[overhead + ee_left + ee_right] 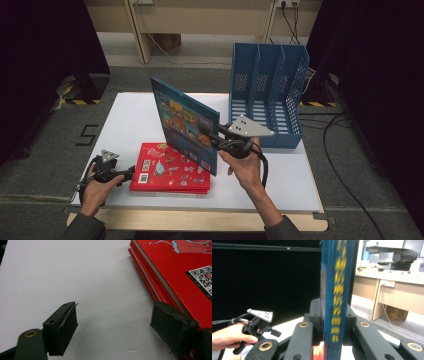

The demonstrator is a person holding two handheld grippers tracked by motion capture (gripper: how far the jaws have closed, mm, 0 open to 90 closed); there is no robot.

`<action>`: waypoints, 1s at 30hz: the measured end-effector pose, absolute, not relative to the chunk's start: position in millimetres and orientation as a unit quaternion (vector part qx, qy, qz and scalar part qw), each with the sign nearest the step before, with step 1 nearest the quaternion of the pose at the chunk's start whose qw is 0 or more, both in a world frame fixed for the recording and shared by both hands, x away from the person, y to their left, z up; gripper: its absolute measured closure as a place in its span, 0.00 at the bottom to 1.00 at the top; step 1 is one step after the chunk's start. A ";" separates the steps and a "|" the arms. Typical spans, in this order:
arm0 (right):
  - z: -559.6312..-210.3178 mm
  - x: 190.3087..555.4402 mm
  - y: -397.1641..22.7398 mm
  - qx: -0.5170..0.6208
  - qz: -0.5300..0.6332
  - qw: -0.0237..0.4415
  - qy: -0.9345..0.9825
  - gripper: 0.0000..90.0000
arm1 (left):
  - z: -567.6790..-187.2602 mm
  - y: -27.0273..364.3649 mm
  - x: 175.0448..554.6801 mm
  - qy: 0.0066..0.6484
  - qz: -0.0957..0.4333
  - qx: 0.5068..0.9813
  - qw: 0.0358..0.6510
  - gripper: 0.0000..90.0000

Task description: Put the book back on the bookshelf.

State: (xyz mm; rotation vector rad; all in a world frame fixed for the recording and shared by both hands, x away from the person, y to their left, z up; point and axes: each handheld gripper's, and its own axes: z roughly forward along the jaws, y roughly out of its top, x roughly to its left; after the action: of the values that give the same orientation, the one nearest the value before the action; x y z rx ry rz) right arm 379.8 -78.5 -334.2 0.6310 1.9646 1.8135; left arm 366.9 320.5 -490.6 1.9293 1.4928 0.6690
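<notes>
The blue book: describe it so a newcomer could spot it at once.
On the white table, in front of the blue file rack, the blue book stands upright, clamped by the right gripper. The red books beside it lie flat.

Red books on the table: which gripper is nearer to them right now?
Left. The left gripper sits open at the left edge of the red books, one jaw beside their covers. The right gripper is raised above them, clamping the blue book.
</notes>
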 end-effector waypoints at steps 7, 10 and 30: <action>-347.8 381.1 -73.4 0.235 0.640 0.183 0.708 0.85 | -490.5 320.9 366.9 0.563 0.250 0.727 0.302 0.22; -354.2 382.1 -70.7 0.238 0.640 0.180 0.708 0.85 | -490.5 320.7 366.8 0.563 0.251 0.727 0.301 0.22; -386.7 391.0 -60.9 0.248 0.646 0.157 0.705 0.84 | -490.7 321.8 366.7 0.564 0.247 0.728 0.302 0.22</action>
State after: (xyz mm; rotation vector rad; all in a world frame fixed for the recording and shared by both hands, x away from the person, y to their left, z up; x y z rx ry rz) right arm 391.0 -60.9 -386.7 0.7087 2.0172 1.8472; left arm 366.7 321.8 -490.7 1.9300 1.4941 0.6554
